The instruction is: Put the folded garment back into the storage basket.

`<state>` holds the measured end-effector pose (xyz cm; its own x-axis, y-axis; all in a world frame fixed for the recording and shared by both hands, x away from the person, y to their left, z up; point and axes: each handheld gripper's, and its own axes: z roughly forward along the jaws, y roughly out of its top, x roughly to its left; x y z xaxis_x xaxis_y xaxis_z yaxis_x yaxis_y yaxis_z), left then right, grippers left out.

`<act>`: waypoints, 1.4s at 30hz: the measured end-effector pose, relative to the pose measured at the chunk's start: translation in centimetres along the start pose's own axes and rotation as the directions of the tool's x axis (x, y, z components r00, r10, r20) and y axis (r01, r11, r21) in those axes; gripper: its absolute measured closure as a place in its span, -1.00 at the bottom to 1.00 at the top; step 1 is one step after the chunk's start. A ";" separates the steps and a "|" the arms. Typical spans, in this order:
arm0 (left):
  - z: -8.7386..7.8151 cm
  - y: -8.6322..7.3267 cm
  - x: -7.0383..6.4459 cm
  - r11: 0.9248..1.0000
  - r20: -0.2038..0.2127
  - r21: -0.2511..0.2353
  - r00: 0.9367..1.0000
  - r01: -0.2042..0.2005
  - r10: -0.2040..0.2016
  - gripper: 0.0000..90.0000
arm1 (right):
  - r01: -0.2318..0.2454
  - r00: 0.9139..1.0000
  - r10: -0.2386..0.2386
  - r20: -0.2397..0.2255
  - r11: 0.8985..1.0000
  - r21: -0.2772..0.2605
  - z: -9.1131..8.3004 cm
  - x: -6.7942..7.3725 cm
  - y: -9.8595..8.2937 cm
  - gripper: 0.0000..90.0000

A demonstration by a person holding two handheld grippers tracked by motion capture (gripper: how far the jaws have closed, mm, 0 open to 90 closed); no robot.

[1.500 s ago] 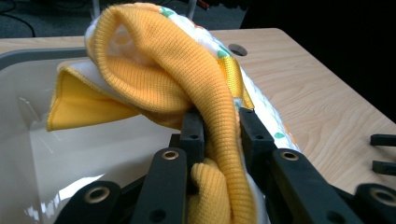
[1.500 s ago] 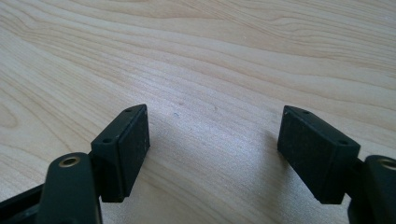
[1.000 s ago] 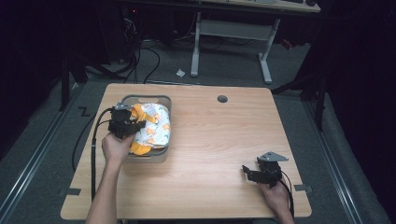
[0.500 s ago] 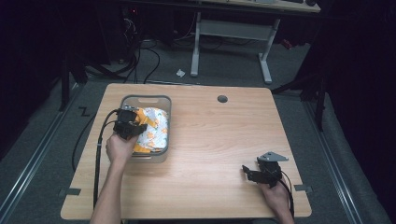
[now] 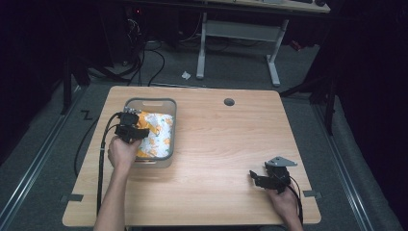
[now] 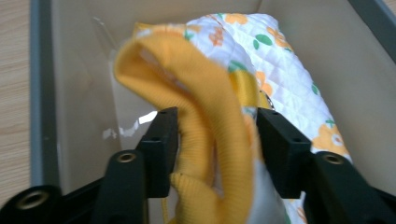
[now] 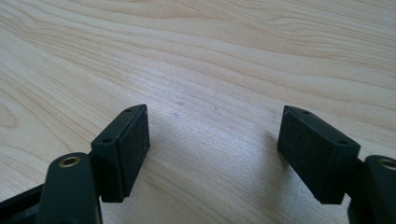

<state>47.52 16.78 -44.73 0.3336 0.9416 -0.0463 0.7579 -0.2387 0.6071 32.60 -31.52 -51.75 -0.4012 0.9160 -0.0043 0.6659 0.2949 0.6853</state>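
From the high view, the left tool [image 5: 131, 129] hung over the grey bin [image 5: 166, 103] near the desk's [image 5: 221, 144] far-left corner, where the floral quilted garment [image 5: 156, 132] lay lengthwise toward the far edge.

Left gripper view: jaws clamped on its yellow ribbed cuff [image 6: 210, 126].

Right gripper view: right tool [image 7: 212, 140] gaped wide, holding nothing, over bare wood.

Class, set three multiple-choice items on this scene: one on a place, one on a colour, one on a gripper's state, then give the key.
1. Where does the floral cloth lie?
A. in the grey bin
B. on the floor
C. under the right gripper

2. What colour is the ribbed fabric between the left gripper's jaws?
A. blue
B. yellow
C. black

3. How is the right gripper?
A. shut on cloth
B. open over the bare table
C. inside the bin

Key: A, the bin walls surround it; B, the left gripper view shows yellow; C is wrong, B: jaws apart over wood.
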 end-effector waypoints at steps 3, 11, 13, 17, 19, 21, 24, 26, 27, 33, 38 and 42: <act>-0.6 0.0 0.0 1.000 -0.013 -0.028 1.000 0.006 -0.006 -0.05 | 0.000 1.000 0.000 0.000 1.000 0.000 0.0 0.0 0.0 -0.44; -2.7 0.0 -1.2 0.990 0.016 -0.138 1.000 -0.012 0.014 -0.11 | 0.000 1.000 0.000 0.000 1.000 0.000 0.0 0.0 0.0 -0.44; -3.3 -0.1 -2.0 0.988 0.033 -0.156 0.999 -0.018 0.023 -0.11 | 0.000 1.000 0.000 -0.001 1.000 0.001 0.0 0.0 0.0 -0.44; -4.0 -0.2 -2.8 0.982 0.050 -0.184 0.998 -0.034 0.044 -0.10 | 0.000 1.000 0.000 -0.001 1.000 0.001 0.0 0.0 0.0 -0.44; -4.2 -0.2 -3.1 0.981 0.054 -0.192 0.997 -0.037 0.048 -0.11 | 0.000 1.000 0.000 -0.001 1.000 0.001 0.0 0.0 0.0 -0.44; -4.7 -0.3 -3.7 0.976 0.063 -0.211 0.996 -0.053 0.068 -0.12 | 0.000 1.000 0.000 -0.001 1.000 0.001 0.0 0.0 0.0 -0.44; -5.2 -0.5 -4.2 0.971 0.082 -0.232 0.993 -0.060 0.080 -0.14 | 0.000 1.000 0.000 -0.001 1.000 0.001 0.0 0.0 0.0 -0.44; -5.5 -0.6 -4.5 0.968 0.091 -0.245 0.992 -0.060 0.084 -0.15 | 0.000 1.000 0.000 -0.001 1.000 0.001 0.0 0.0 0.0 -0.44; -5.6 -0.7 -4.6 0.966 0.096 -0.253 0.992 -0.055 0.082 -0.15 | 0.000 1.000 0.000 -0.001 1.000 0.001 0.0 0.0 0.0 -0.44; -6.1 -1.1 -5.4 0.961 0.114 -0.271 0.989 -0.060 0.094 -0.17 | 0.000 1.000 0.000 -0.002 1.000 0.001 0.0 0.0 0.0 -0.44; -6.5 -1.4 -6.4 0.955 0.129 -0.288 0.985 -0.075 0.116 -0.20 | 0.000 1.000 0.000 -0.001 1.000 0.001 0.0 0.0 0.0 -0.44; -6.7 -1.5 -6.7 0.952 0.137 -0.298 0.984 -0.071 0.116 -0.21 | 0.000 1.000 0.000 -0.001 1.000 0.001 0.0 0.0 0.0 -0.44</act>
<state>40.42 12.45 -39.96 0.4935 0.8657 -0.0839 0.5310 -0.2235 0.8174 32.60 -31.53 -51.74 -0.4017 0.9158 -0.0036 0.6666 0.2951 0.6846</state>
